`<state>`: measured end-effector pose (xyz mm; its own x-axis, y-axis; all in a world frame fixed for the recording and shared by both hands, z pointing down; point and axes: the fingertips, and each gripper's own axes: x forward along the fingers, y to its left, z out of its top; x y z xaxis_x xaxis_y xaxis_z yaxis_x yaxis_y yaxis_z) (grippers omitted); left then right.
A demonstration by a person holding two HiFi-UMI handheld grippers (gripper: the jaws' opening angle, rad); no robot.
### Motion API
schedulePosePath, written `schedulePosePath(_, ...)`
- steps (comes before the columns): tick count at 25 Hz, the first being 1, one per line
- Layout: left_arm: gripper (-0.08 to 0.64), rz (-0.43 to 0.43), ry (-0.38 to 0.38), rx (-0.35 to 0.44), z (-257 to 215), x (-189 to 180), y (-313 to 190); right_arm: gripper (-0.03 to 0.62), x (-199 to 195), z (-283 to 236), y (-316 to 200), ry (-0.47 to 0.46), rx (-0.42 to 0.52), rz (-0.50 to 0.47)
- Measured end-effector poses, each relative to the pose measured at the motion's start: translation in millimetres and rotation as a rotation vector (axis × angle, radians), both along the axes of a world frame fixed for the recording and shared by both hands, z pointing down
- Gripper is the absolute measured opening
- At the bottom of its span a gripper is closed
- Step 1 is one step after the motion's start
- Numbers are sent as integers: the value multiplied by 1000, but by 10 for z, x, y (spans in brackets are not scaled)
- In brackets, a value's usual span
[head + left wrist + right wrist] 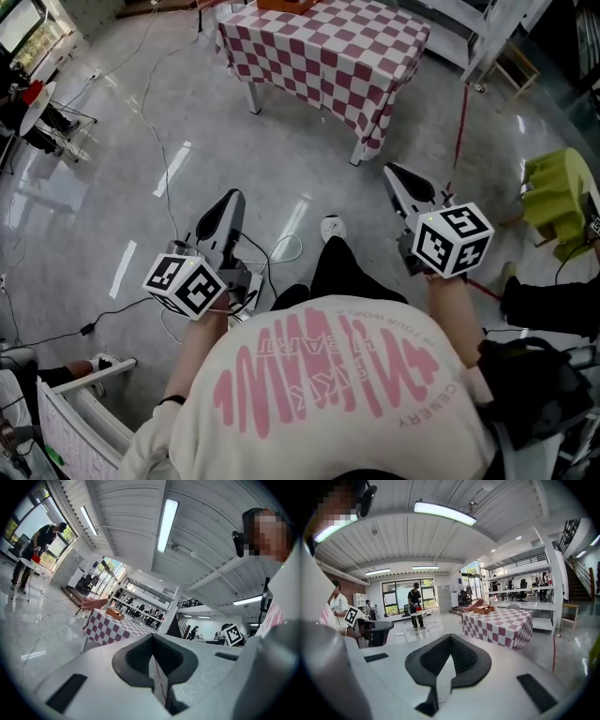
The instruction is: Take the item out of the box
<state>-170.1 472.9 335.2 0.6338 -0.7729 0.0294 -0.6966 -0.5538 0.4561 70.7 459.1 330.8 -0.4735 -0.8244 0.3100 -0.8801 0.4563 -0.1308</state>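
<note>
An open cardboard box (286, 4) (115, 614) (483, 610) sits on a table with a red-and-white checked cloth (319, 56) (110, 630) (501, 625), far ahead of both grippers. What is inside the box is hidden. My left gripper (227, 203) (152, 639) is held level over the floor, jaws shut with nothing between them. My right gripper (399, 178) (449, 639) tilts slightly down toward the table, jaws shut and empty. Both are well short of the table.
Cables (159, 141) trail across the glossy grey floor between me and the table. A yellow-green chair (560, 200) stands at the right. A person (415, 603) stands at a small white table (36, 105) to the left. Shelving racks (525, 592) line the far side.
</note>
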Motion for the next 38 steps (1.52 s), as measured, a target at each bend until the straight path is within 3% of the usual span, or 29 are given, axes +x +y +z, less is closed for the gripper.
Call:
schedulePosePath(12, 6, -50, 2, -7, 87, 53, -580, 5, 142, 140, -685, 0, 2, -42)
schedulePosePath(16, 6, -70, -17, -6, 96, 185, -1023, 5, 265, 219, -1238, -21, -8, -65)
schedulePosePath(27, 6, -121, 44, 14, -173, 484, -2478, 5, 548, 79, -3047, -59, -7, -134)
schedulePosePath(38, 7, -129, 64, 48, -189, 793, -3568, 5, 873, 96, -4101, -56, 5, -141)
